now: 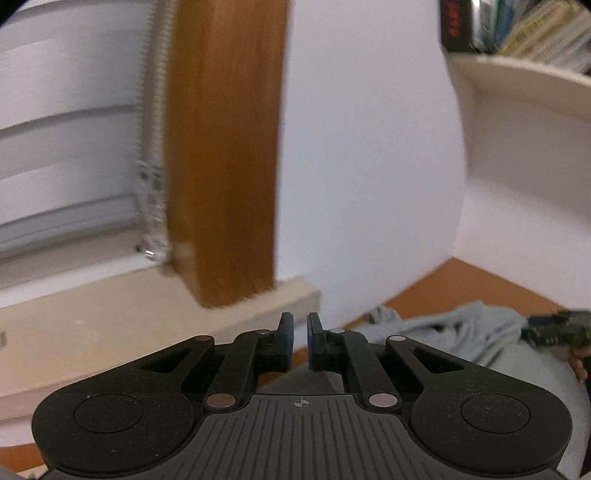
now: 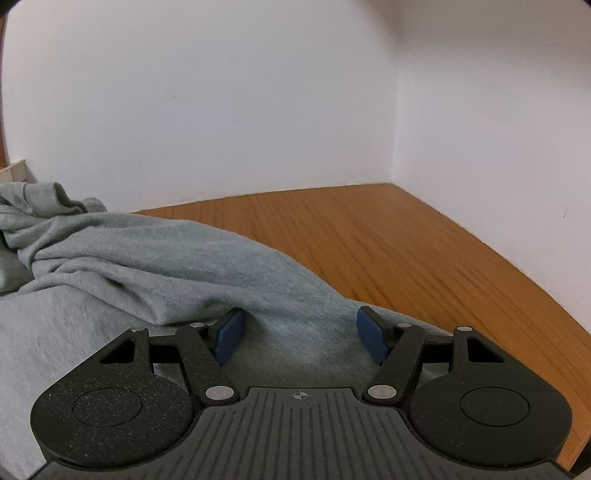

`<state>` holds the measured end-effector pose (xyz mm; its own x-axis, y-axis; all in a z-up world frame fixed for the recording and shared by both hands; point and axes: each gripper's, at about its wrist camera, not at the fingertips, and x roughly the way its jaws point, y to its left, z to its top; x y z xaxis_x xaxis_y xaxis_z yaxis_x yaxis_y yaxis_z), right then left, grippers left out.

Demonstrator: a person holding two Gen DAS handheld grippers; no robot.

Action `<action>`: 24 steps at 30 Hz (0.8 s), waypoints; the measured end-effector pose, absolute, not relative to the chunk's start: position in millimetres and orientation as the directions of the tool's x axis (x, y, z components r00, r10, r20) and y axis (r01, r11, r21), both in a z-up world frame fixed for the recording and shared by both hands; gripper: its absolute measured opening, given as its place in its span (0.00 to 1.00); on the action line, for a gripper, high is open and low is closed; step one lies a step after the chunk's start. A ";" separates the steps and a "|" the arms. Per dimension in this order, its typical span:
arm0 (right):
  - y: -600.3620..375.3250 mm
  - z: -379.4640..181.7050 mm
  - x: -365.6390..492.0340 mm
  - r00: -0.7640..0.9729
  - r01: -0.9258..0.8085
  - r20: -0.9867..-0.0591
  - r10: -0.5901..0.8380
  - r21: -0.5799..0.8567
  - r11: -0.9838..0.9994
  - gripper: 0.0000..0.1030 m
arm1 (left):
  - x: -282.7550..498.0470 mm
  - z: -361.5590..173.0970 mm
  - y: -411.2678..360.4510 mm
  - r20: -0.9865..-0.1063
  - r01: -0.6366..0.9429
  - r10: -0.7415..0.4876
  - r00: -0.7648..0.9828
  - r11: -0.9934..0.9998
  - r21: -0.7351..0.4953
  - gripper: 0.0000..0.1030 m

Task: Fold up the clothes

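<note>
Books (image 1: pixel 535 33), blurred, seem to fill a shelf (image 1: pixel 517 85); left tongs (image 1: pixel 300 332) together, right tongs (image 2: pixel 301 332) apart over grey garment (image 2: pixel 147 258).

Grey garment (image 2: pixel 155 254) on wooden table (image 2: pixel 406 236)

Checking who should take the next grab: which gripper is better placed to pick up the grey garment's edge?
Right. The right gripper sits open with the grey garment between its pads on the wooden table. The left gripper is shut, empty, and aimed at the wall.
</note>
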<state>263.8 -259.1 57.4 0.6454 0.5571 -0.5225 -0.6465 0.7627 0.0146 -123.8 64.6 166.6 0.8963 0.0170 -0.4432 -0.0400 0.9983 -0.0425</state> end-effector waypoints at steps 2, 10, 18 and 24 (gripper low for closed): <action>-249.9 54.6 268.6 0.650 -0.637 -0.521 0.554 0.025 0.771 0.64 | -112.0 163.5 48.7 -0.455 -0.014 -0.003 0.891 0.999 -0.034 0.19; -255.9 62.7 245.1 0.655 -0.638 -0.529 0.540 -0.004 0.770 0.65 | -69.2 143.2 -19.3 -0.466 0.088 -0.069 0.882 0.996 0.020 0.73; -257.2 63.1 244.2 0.656 -0.639 -0.523 0.544 -0.001 0.770 0.64 | -11.3 119.5 -74.0 -0.512 0.178 -0.126 0.850 0.983 0.054 0.79; -261.4 63.1 245.8 0.647 -0.637 -0.518 0.559 0.035 0.770 0.64 | 7.3 99.7 -81.0 -0.549 0.173 -0.114 0.828 0.983 0.057 0.75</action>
<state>245.8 -261.4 63.1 0.6473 0.5590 -0.5182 -0.6371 0.7700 0.0348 7.3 -81.0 99.7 0.8277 -0.1140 -0.5495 0.1733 0.9832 0.0571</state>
